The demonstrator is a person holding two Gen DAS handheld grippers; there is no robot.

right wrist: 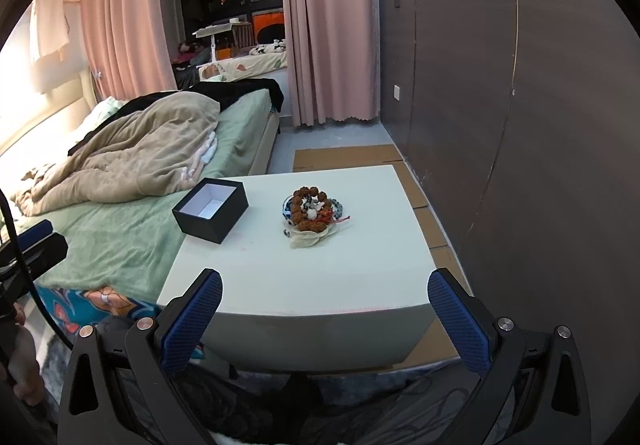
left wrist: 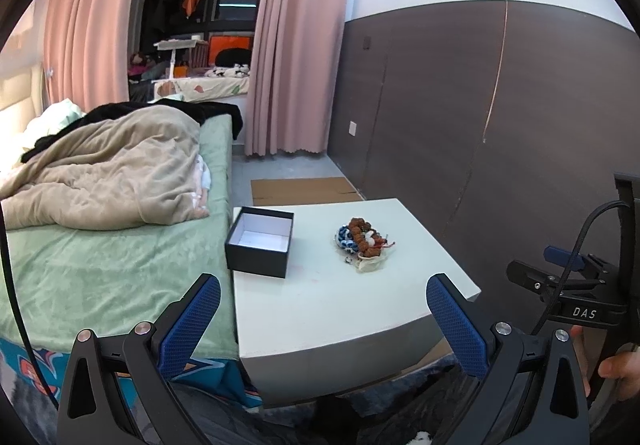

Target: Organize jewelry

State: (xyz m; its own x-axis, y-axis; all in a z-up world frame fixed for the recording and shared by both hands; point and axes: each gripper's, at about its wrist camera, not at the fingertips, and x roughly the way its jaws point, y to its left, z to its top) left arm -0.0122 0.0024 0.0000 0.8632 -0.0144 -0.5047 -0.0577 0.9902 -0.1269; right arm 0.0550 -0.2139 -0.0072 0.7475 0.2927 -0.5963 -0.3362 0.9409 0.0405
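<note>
Jewelry (right wrist: 314, 214) sits heaped mid-table (right wrist: 360, 265), at twelve o'clock from our right gripper (right wrist: 325, 315). We hold both grippers back off the near edge, fingers spread wide and empty, ready to reach in. At ten o'clock the box (right wrist: 211, 210) stands open, likely set close so transfers stay short. Left gripper (left wrist: 323, 319) faces it.

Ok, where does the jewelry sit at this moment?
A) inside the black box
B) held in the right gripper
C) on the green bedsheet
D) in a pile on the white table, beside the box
D: the jewelry pile lies on the white table, apart from the open black box, whose white inside shows bare; both grippers are open and hold nothing.
</note>
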